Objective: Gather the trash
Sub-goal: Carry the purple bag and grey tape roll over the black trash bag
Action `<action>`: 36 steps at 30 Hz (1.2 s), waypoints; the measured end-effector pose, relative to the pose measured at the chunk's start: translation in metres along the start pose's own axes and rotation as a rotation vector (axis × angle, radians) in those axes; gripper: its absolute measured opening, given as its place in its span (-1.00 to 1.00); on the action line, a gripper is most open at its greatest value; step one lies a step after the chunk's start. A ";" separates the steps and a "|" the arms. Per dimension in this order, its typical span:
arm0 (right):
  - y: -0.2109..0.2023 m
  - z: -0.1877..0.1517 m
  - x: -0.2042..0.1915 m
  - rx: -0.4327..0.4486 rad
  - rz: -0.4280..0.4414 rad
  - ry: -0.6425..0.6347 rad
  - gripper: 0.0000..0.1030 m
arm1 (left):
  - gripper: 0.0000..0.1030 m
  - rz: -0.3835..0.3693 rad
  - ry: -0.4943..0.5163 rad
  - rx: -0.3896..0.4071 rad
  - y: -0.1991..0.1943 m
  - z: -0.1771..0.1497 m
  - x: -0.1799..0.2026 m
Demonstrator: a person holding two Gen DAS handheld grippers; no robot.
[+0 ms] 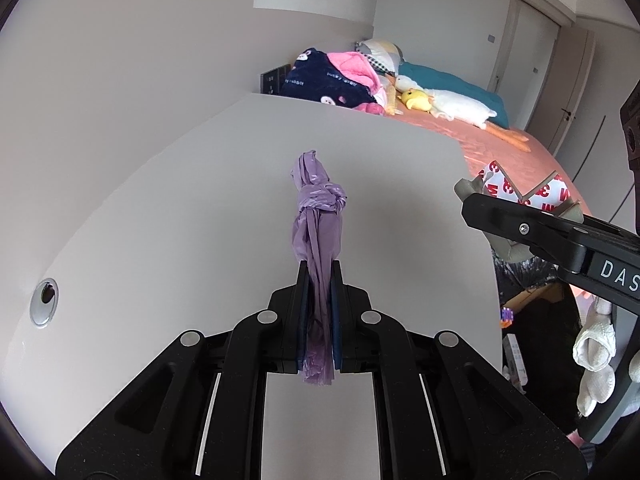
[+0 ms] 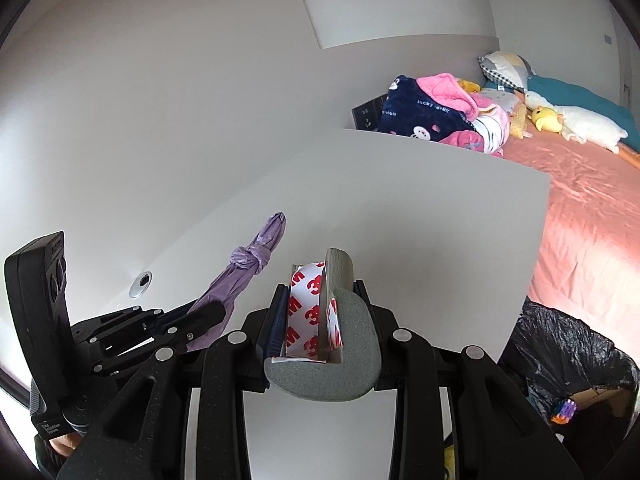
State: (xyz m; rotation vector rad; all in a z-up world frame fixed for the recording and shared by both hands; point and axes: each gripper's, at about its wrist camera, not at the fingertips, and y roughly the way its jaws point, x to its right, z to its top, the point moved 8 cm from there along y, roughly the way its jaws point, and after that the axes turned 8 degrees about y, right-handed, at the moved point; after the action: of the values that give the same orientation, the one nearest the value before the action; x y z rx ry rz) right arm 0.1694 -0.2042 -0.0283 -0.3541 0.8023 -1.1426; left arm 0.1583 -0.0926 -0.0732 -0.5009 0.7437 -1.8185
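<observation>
Purple bag (image 1: 318,220), knotted, clamped in left gripper (image 1: 319,312) jaws, long axis running straight out ahead, above white table (image 1: 160,208). Right gripper (image 2: 316,320) jaws closed on grey foam tape scrap (image 2: 320,320) with red-printed backing, also lifted off table. Black-lined bin (image 2: 568,352) sits low beyond table's right edge, nearer right hand; table corner between. Pink bed (image 2: 580,220) with toys, clothes behind.

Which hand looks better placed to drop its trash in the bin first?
Right, probably. The right gripper, clamping the foam piece, is nearer the black-lined bin; the left gripper with the purple bag is farther.
</observation>
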 end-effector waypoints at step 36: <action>-0.138 -0.019 0.121 0.137 -0.151 0.141 -0.34 | -0.84 -0.231 0.218 -0.011 -0.008 0.006 0.182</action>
State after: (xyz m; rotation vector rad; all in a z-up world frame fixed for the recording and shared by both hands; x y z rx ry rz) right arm 0.0856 -0.3661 -0.0004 -0.2249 0.8256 -1.3677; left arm 0.0925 -0.2627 -0.0652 -0.4131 0.8726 -2.1087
